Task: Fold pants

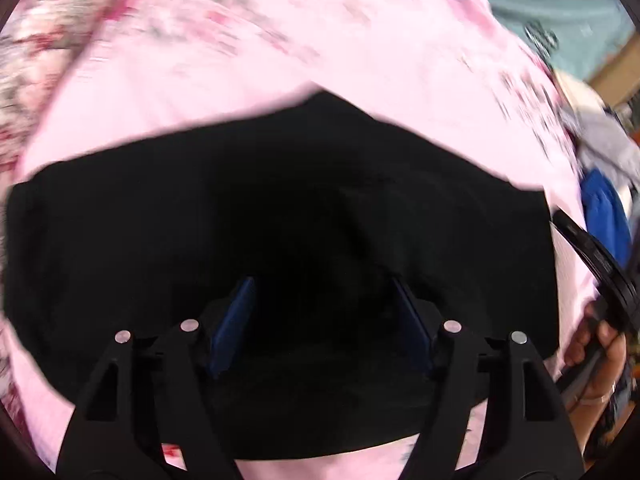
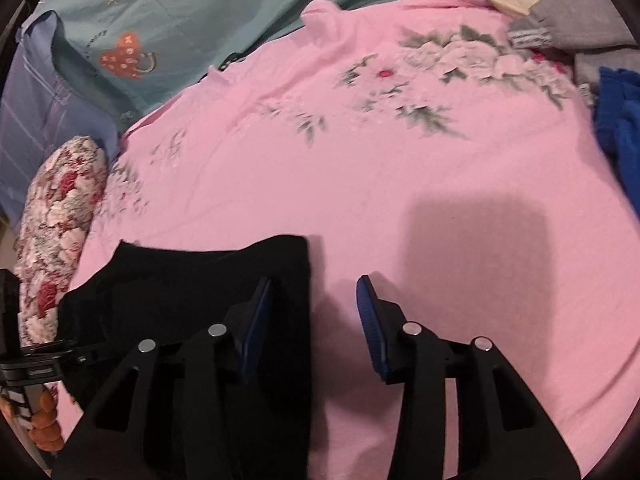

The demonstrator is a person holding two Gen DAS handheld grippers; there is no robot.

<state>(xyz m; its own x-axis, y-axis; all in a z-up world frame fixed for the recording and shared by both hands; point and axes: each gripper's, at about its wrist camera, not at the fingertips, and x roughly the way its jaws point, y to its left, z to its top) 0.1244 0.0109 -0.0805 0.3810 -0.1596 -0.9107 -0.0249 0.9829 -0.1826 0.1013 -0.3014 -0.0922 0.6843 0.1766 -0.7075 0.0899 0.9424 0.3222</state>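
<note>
Both the left gripper (image 1: 324, 312) and right gripper (image 2: 314, 312) are hanging spread over the black pants (image 1: 280, 216) lying on the pink bed (image 2: 400, 184), right gripper's 9 o'clock, risking bunching the fold.

A bed is carrying everything, and a pink floral sheet (image 2: 400, 200) is covering it. Black folded pants (image 2: 192, 280) are lying flat on the sheet at its near left. A floral bolster (image 2: 60, 232) is resting along the left edge. Blue cloth (image 2: 620, 128) and grey garments (image 2: 576, 24) are sitting at the far right edge.
</note>
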